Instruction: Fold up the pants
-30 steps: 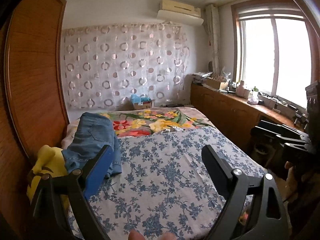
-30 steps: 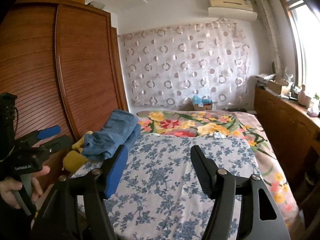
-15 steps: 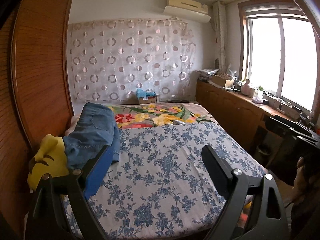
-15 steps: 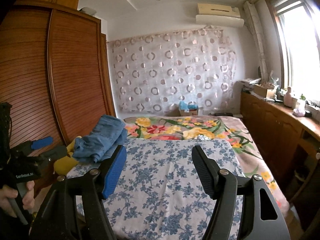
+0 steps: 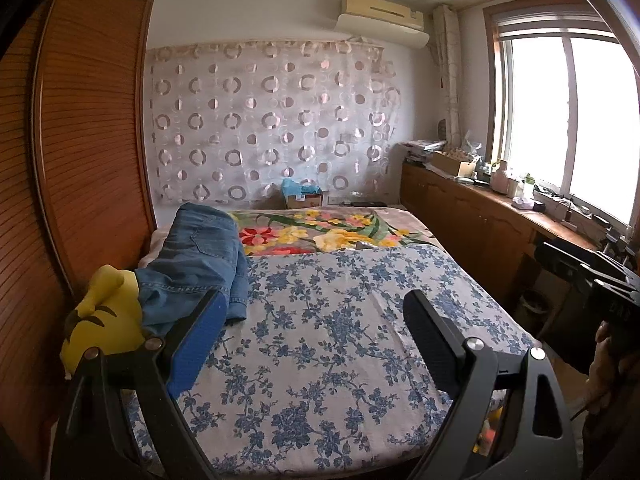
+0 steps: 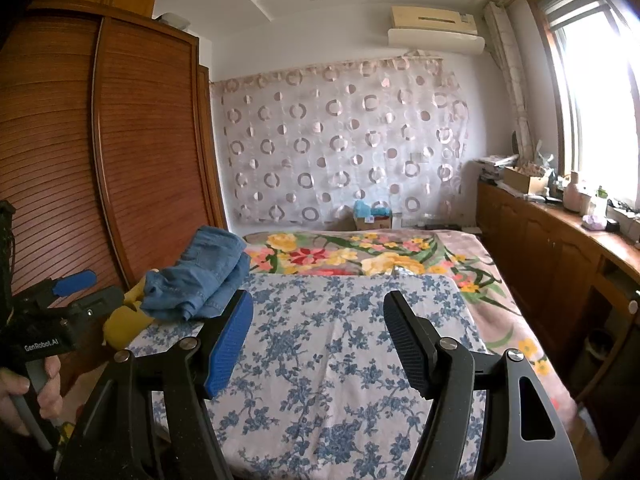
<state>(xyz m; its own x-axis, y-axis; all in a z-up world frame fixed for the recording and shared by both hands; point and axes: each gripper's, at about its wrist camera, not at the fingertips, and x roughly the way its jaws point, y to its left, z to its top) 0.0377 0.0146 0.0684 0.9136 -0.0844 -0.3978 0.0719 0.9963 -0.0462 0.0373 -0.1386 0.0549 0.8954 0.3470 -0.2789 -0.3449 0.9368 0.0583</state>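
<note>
Left tongs (image 5: 312,320) spread wide, empty, above the bed's blue-flowered sheet (image 5: 320,340). Right tongs (image 6: 318,332) likewise released, empty. Blue jeans (image 5: 196,256), bunched, lie ahead-left of both tongs, draped partly over a yellow plush toy (image 5: 100,316) beside the wooden wardrobe (image 5: 80,152).

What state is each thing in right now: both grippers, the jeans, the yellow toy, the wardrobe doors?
Left gripper: open, empty, held above the bed.
Right gripper: open, empty, held above the bed.
Jeans: bunched in a heap at the bed's left edge, not spread or folded flat.
Yellow toy: beside the jeans, partly under them.
Wardrobe doors: shut.
Blue flowered sheet: spread flat on the bed.
</note>
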